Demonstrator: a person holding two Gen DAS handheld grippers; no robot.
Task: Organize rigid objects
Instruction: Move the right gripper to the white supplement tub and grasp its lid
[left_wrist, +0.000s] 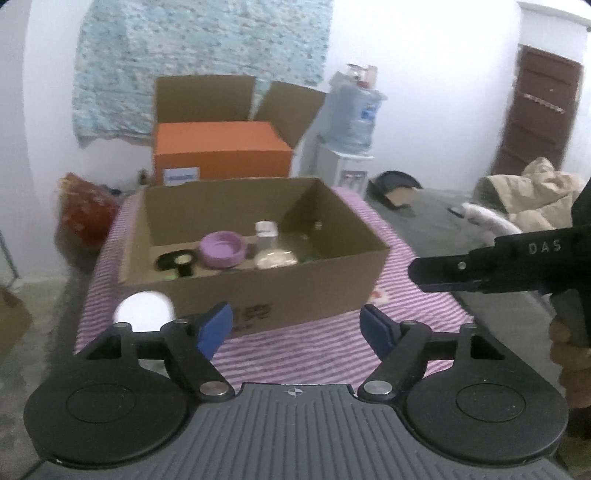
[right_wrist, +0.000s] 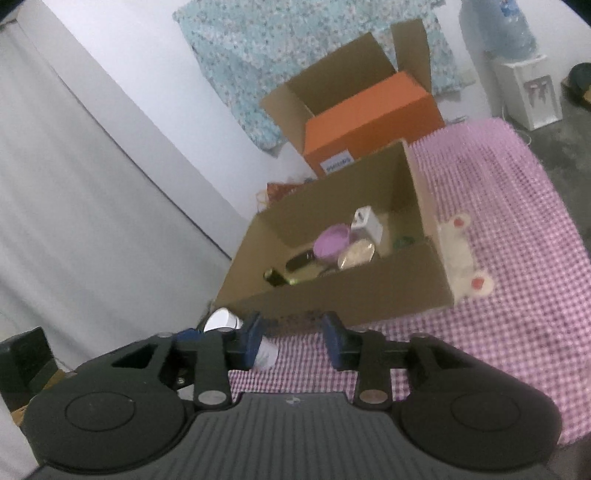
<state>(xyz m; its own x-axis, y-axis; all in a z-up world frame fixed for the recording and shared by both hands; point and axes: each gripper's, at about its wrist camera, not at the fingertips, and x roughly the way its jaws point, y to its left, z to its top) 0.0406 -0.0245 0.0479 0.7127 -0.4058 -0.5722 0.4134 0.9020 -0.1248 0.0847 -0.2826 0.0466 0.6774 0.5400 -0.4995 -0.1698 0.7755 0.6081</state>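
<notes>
Both grippers empty, jaws spread, in front of the open cardboard box (left_wrist: 258, 295).
Left gripper (left_wrist: 297, 328) and right gripper (right_wrist: 291, 341) hover over the striped pink cloth (left_wrist: 314, 358) near its front edge. Box holds purple bowl (left_wrist: 222, 253), white container (left_wrist: 266, 234), round lidded tub (left_wrist: 276, 257), dark items. White cup (left_wrist: 144, 312) lies just outside the box's front-left corner; cream plush item (right_wrist: 461, 254) against its right wall. Orange box (left_wrist: 221, 155) behind.
</notes>
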